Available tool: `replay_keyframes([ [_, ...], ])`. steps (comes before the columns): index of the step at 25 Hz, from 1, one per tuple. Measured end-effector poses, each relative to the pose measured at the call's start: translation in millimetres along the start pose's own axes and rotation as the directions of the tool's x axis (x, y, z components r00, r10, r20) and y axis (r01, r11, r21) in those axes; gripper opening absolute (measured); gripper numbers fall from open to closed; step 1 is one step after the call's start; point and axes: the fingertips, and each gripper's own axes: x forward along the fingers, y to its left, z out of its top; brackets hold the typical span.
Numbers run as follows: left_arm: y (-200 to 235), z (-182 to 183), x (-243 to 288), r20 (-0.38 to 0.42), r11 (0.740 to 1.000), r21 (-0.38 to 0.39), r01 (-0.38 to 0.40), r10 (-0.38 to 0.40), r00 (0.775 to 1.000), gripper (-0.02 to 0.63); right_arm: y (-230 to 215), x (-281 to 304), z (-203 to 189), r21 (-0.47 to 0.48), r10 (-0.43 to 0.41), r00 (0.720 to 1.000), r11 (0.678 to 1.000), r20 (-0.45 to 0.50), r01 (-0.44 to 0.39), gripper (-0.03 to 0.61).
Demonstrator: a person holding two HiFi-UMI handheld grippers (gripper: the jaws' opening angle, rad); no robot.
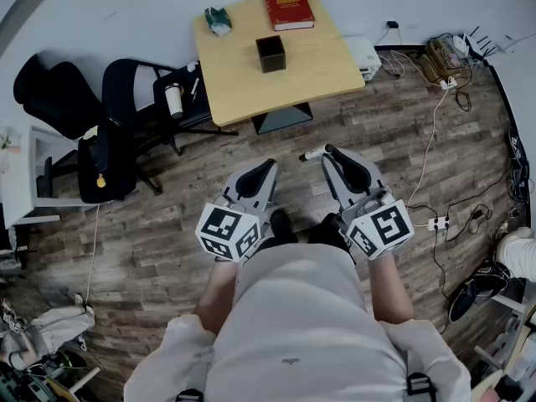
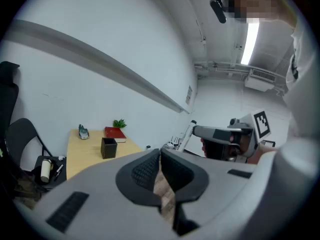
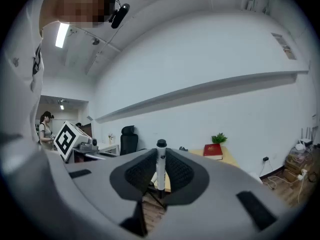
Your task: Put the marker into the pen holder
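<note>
A white marker with a black cap (image 3: 160, 165) stands upright between the pads of my right gripper (image 3: 160, 156), which is shut on it. In the head view the marker (image 1: 313, 152) sticks out leftward from the right gripper (image 1: 330, 152) above the wooden floor. The black square pen holder (image 1: 270, 54) stands in the middle of the light wooden table (image 1: 318, 65), well ahead of both grippers. My left gripper (image 1: 265, 169) is held beside the right one, shut with nothing in it. In the left gripper view the pen holder (image 2: 108, 147) shows far off to the left.
A red book (image 1: 289, 7) and a small grey-green object (image 1: 219, 20) lie at the table's far edge. Black chairs (image 1: 134, 115) with a white cup (image 1: 174, 101) stand left of the table. Cables and a power strip (image 1: 439, 223) run along the floor at right.
</note>
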Motion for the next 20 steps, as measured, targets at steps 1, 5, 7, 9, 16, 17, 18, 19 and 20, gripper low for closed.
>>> replay_keyframes([
  [1,2.8,1.3,0.9,0.001,1.0,0.003,0.002,-0.002,1.0,0.014,0.0,2.8,0.2,0.0,-0.001,1.0,1.0,0.002,0.001,0.055],
  [5,9.0,4.1,1.9,0.002,1.0,0.01,0.006,-0.006,1.0,0.014,0.7,8.9,2.1,-0.004,-0.003,1.0,1.0,0.008,0.003,0.055],
  [7,8.7,4.5,1.8,0.002,1.0,0.011,0.007,-0.007,1.0,0.014,0.1,8.6,3.4,-0.006,-0.004,1.0,1.0,0.01,0.004,0.055],
  [9,8.3,5.0,2.9,0.002,1.0,0.013,0.008,-0.008,1.0,0.014,-1.5,8.3,5.1,-0.01,-0.006,1.0,1.0,0.016,0.006,0.055],
  [16,9.4,7.2,2.3,0.003,1.0,0.017,0.011,-0.011,1.0,0.014,-0.4,11.8,7.5,-0.008,-0.002,1.0,1.0,0.027,0.002,0.057],
  [17,10.0,7.2,1.5,0.003,1.0,0.017,0.011,-0.011,1.0,0.014,0.3,12.3,7.7,-0.005,-0.001,1.0,1.0,0.027,0.001,0.057],
  [18,10.7,6.9,0.7,0.003,1.0,0.016,0.011,-0.011,1.0,0.014,1.0,12.7,7.8,-0.004,0.0,1.0,1.0,0.028,0.0,0.057],
  [19,11.3,6.2,-0.1,0.002,1.0,0.016,0.011,-0.011,1.0,0.014,1.6,13.1,7.7,-0.003,0.0,1.0,1.0,0.028,0.0,0.057],
  [20,11.8,5.4,-0.6,0.002,1.0,0.015,0.011,-0.011,1.0,0.015,1.9,13.4,7.3,-0.002,0.0,1.0,1.0,0.028,0.0,0.057],
])
